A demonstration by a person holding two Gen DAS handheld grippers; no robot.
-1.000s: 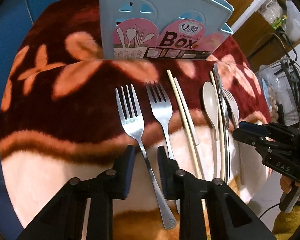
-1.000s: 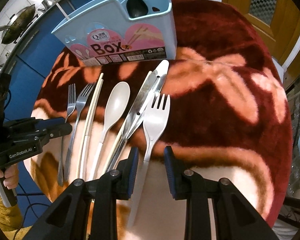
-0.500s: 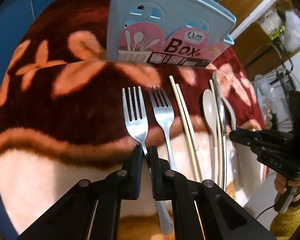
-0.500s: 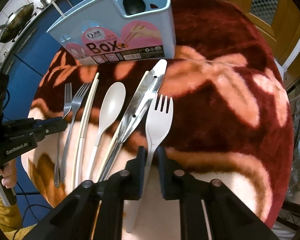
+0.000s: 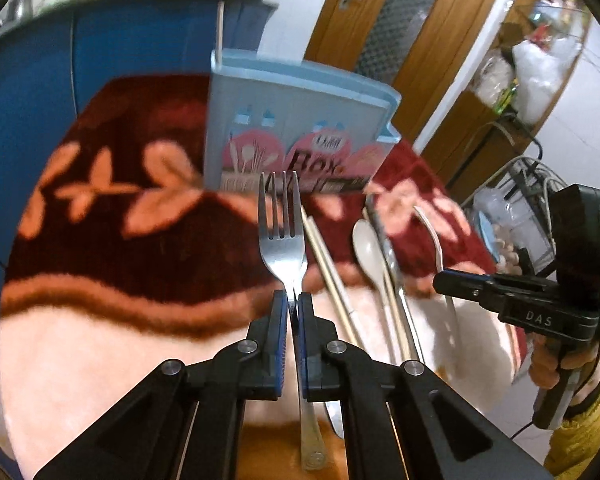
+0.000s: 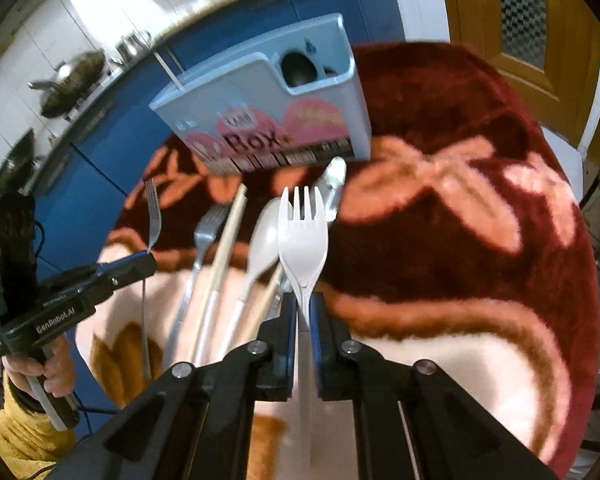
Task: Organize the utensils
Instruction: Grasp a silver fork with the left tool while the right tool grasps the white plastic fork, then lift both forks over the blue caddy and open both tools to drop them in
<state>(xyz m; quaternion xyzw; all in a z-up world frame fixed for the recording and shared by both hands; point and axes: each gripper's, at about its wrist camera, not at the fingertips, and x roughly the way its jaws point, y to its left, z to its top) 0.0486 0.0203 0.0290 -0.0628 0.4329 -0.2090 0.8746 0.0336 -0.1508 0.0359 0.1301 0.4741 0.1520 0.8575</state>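
My left gripper (image 5: 293, 300) is shut on a steel fork (image 5: 281, 228) and holds it lifted, tines pointing at the light blue utensil box (image 5: 300, 120). My right gripper (image 6: 303, 300) is shut on a white plastic fork (image 6: 303, 236), also lifted toward the box (image 6: 268, 92). On the blanket lie a second steel fork (image 6: 204, 236), cream chopsticks (image 5: 328, 264), a beige spoon (image 5: 366, 248) and a steel knife (image 6: 335, 184). The right gripper with its white fork also shows in the left wrist view (image 5: 444, 276), and the left gripper in the right wrist view (image 6: 150, 260).
The utensils lie on a dark red and pink flowered blanket (image 6: 460, 240) over a table. Blue cabinets (image 5: 100, 52) stand behind the box. A wooden door (image 5: 380, 12) and a shelf with bags and cables (image 5: 532, 72) stand at the right.
Both grippers closed on their forks and lifted them off the blanket. The views tilted up, so the box and the room behind now show.
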